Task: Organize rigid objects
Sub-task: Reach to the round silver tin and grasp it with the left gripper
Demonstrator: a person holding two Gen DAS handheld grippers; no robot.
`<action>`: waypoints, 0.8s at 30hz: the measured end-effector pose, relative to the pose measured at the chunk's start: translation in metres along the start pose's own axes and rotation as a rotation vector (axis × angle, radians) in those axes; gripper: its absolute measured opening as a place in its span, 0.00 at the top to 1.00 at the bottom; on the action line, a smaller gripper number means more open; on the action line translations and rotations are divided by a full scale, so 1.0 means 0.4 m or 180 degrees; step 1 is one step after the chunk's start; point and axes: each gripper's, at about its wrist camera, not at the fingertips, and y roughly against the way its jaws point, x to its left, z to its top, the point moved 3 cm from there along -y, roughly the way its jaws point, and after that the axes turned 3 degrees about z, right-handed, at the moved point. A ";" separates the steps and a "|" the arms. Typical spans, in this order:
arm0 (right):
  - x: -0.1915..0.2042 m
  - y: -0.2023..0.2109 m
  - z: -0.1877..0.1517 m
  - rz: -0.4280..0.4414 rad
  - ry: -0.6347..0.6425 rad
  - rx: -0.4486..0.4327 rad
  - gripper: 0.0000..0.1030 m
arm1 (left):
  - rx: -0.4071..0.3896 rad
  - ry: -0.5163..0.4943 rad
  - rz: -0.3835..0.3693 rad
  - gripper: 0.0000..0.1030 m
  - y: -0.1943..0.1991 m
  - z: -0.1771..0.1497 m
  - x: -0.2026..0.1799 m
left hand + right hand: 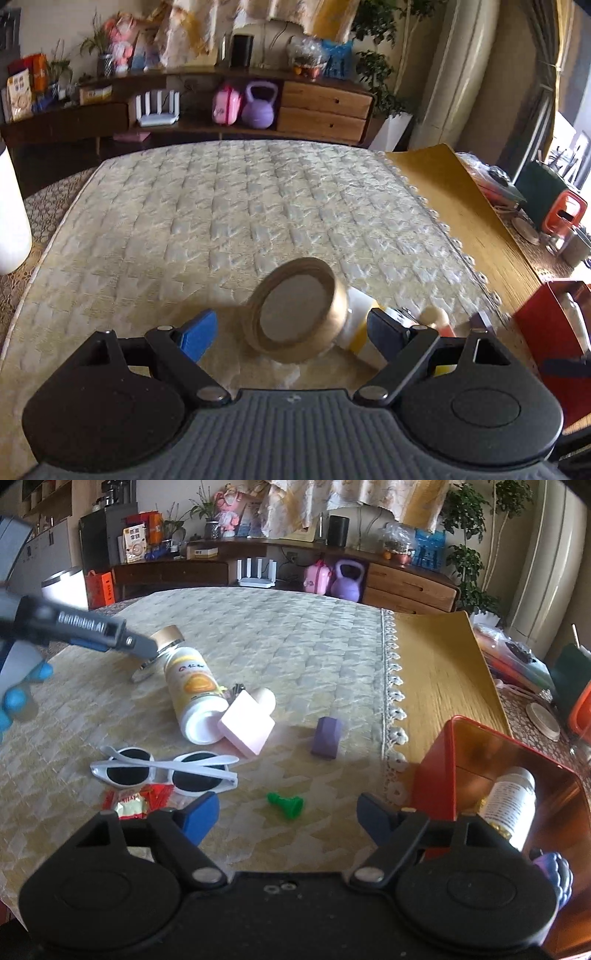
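Left wrist view: your left gripper (288, 332) stands wide open, its blue pads on either side of the gold-rimmed round tin (299, 317) without touching it, so nothing is held yet. The tin is tipped up on its edge, its flat face toward the camera, leaning against the white and yellow bottle (356, 317) behind it; that lean is probably why you come at it from this side, with room for a pad on each rim.

In the right wrist view your right gripper (288, 812) is also open and empty, the small green piece (286, 804) lying on the cloth between its fingertips, apart from both. The open span suits so small a piece only if you close well in.

Further out lie the white sunglasses (162, 770), a red wrapper (135, 800) under them, the pink block (246, 727) touching the bottle's base, and the purple block (325, 736) on its own. The red box (436, 771) sits at the right just past the cloth's lace edge, already holding another white bottle (511, 805), so it looks like the place to gather things.
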 end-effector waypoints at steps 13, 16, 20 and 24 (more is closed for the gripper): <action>0.001 -0.033 0.005 0.0035 0.0054 0.0030 0.24 | 0.0517 0.1043 -0.0323 0.14 -0.118 0.035 0.073; -0.002 -0.041 0.004 0.0043 0.0046 0.0045 0.26 | 0.0581 0.1165 -0.0341 0.14 -0.141 0.032 0.077; -0.007 -0.054 0.002 0.0059 0.0030 0.0064 0.29 | 0.0571 0.1227 -0.0353 0.11 -0.152 0.033 0.077; -0.007 -0.064 -0.003 0.0078 0.0013 0.0091 0.39 | 0.0537 0.1219 -0.0329 0.11 -0.156 0.031 0.073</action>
